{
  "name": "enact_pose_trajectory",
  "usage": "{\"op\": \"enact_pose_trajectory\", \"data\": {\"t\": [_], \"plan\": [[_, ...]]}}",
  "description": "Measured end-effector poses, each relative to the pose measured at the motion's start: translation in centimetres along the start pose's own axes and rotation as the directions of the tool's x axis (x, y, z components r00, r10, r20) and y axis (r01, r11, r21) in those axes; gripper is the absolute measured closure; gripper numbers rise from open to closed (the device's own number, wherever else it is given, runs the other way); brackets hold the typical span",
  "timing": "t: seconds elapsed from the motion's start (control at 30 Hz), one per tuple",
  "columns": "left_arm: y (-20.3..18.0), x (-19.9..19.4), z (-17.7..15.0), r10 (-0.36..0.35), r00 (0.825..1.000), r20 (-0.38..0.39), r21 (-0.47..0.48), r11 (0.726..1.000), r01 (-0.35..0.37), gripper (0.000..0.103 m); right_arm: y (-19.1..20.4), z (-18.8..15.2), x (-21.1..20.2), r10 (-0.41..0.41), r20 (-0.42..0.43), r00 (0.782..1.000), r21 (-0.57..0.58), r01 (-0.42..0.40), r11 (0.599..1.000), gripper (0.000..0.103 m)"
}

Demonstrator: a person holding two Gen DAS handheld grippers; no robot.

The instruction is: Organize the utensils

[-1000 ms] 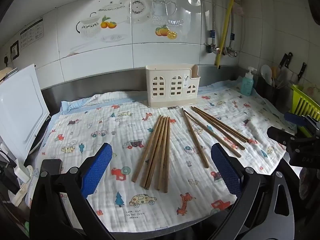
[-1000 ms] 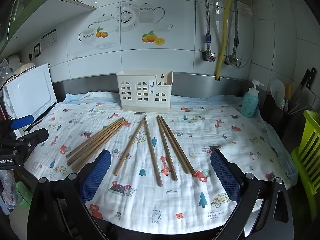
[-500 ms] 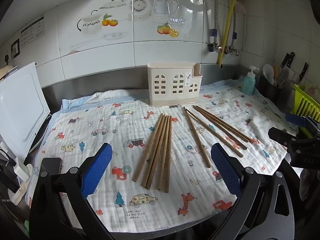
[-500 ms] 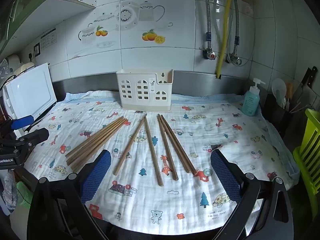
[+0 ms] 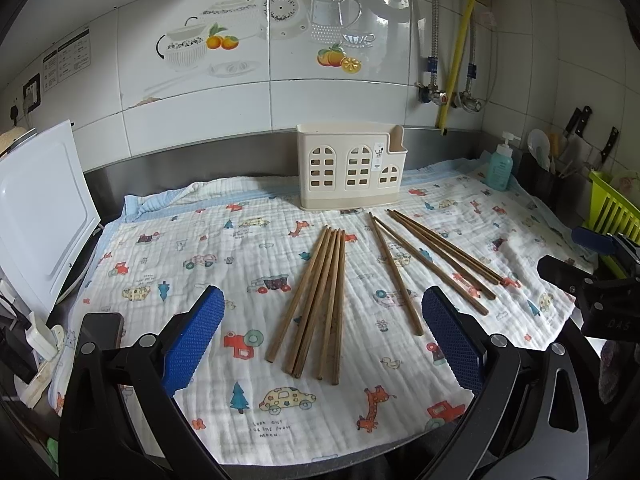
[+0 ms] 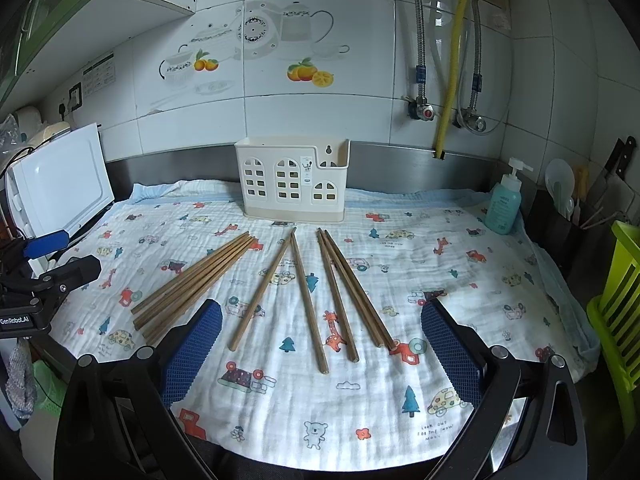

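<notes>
Several brown wooden chopsticks lie on a printed white cloth. One tight bundle (image 5: pixel 320 300) (image 6: pixel 196 280) lies left of centre. A looser pair (image 6: pixel 288 292) and another group (image 5: pixel 440 256) (image 6: pixel 348 288) lie to its right. A cream utensil holder (image 5: pixel 350 170) (image 6: pixel 294 178) with window cut-outs stands upright at the back by the wall. My left gripper (image 5: pixel 324 340) is open and empty, just short of the bundle's near ends. My right gripper (image 6: pixel 320 352) is open and empty, near the near ends of the middle chopsticks.
A white board (image 5: pixel 38 208) leans at the left. A teal soap bottle (image 6: pixel 504 200), a dark caddy with knives (image 5: pixel 568 160) and a green rack (image 6: pixel 620 300) stand at the right. Pipes and valves (image 6: pixel 444 108) run down the wall behind.
The left gripper has shifted slightly, with the holder and chopsticks now a little further right in its view. The right gripper has hardly moved. Both stay open.
</notes>
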State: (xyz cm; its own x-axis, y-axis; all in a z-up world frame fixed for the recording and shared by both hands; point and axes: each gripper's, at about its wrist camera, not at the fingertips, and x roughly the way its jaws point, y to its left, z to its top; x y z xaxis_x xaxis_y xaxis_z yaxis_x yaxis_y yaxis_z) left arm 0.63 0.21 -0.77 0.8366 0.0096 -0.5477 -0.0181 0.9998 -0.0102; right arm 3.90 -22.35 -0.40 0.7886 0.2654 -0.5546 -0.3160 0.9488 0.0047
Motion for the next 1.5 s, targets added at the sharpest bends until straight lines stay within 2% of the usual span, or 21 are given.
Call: {"op": "enact_pose_trajectory", "data": {"t": [0.93, 1.5], "plan": [[-0.2, -0.1, 0.1, -0.005, 1.000, -0.001, -0.001, 1.000, 0.005, 0.005, 0.1, 0.1, 0.0, 0.003, -0.001, 1.000, -0.003, -0.003, 1.000, 0.006], [0.5, -0.8, 0.6, 0.007, 0.999, 0.033, -0.012, 1.000, -0.007, 0.005, -0.2, 0.3, -0.4, 0.003, 0.017, 1.000, 0.001, -0.003, 1.000, 0.006]]}}
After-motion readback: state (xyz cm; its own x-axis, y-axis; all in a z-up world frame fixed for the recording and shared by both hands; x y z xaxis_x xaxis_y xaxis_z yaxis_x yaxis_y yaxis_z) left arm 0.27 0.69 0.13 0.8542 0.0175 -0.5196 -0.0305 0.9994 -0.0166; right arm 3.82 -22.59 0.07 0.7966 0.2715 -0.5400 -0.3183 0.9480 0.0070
